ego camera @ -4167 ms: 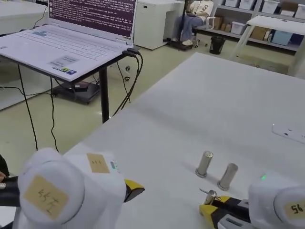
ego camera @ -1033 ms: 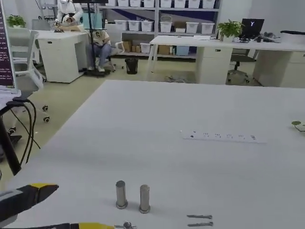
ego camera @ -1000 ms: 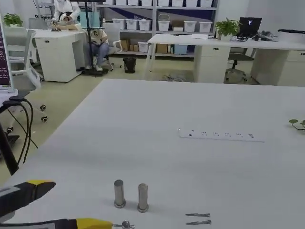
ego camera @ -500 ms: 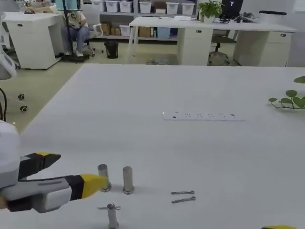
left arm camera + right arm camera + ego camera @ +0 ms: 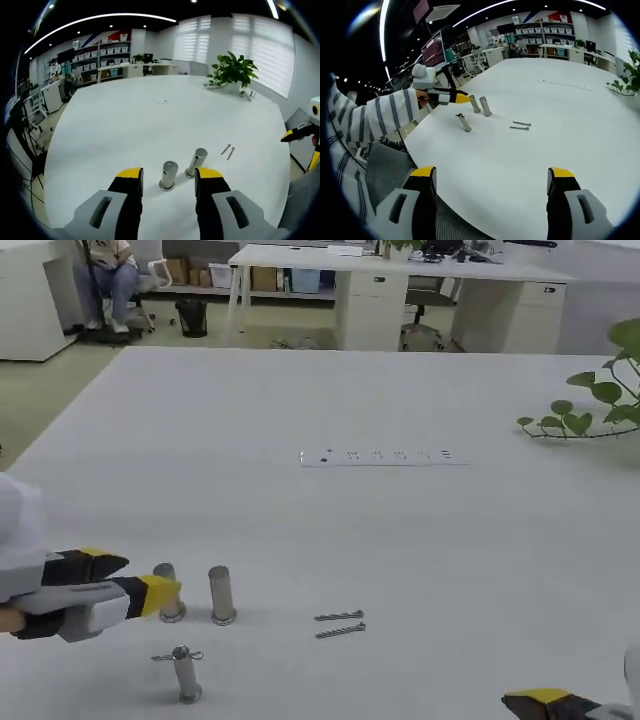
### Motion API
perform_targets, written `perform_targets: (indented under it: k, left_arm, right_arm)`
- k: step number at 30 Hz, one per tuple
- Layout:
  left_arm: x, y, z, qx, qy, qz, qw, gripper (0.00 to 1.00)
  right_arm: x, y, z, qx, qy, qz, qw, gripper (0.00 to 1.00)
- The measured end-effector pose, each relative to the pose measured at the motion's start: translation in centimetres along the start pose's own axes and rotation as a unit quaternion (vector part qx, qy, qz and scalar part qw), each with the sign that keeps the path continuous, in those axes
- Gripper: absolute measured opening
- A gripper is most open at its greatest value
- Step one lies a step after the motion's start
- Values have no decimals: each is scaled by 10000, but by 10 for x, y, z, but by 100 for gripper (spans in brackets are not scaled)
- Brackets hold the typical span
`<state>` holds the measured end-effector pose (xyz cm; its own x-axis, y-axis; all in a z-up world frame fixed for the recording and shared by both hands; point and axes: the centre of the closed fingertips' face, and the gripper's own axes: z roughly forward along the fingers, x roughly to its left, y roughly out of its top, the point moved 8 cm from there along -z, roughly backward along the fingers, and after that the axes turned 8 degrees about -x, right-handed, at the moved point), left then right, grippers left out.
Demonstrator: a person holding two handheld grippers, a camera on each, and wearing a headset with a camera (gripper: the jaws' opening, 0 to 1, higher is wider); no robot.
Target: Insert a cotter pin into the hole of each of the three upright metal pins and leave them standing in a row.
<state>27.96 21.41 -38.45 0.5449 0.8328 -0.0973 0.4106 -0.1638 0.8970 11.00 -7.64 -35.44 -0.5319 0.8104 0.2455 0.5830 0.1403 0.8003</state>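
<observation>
Head view, lower left: left gripper (image 5: 148, 575) reaches in from the left edge, yellow-tipped jaws apart. In the left gripper view the near pin (image 5: 169, 169) stands upright btwn the two tips w/ a gap on each side, so the gripper is released and grasps nothing. The second pin (image 5: 221, 595) stands upright just right of it, close but not touching. The third pin (image 5: 186, 678) sits apart from that pair, nearer the bottom edge of the head view, approx upright, w/ a fitted cotter pin (image 5: 177, 654) through the hole near its top, ends sticking out both sides. The near pin and second pin carry no cotter pin in any view.

Right of the pins, approx centre-bottom of the head view, the upper loose cotter pin (image 5: 340, 616) and lower loose cotter pin (image 5: 340, 631) lie flat on the white table (image 5: 430, 540), side by side, roughly parallel, well clear of the pins.

Right gripper (image 5: 491, 175): in the right gripper view its jaws are spread wide over bare table near the front edge, nothing btwn them. In the head view one yellow tip shows at the bottom right corner, well apart from pins and left gripper.

A striped sleeve (image 5: 375, 120) runs along the left of the right gripper view. A power strip (image 5: 383, 456) lies mid-table in the upper half of the head view; a plant (image 5: 600, 390) shows at the right edge
</observation>
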Motion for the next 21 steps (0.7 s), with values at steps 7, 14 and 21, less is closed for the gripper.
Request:
perform_targets:
  k: [7,14,21]
  left_arm:
    - [-5,-3,18,99,-113,194,9997,22]
    - [1,-11,23,137,-33,83,9999,15]
    - [-1,-14,23,-102,-72,-187,9997,12]
  right_arm:
    - [-2,1,-1,-26,-64,61,10000,90]
    - [-4,1,-3,-50,-119,113,9999,89]
    - [-5,4,-4,-131,-140,89,9998,87]
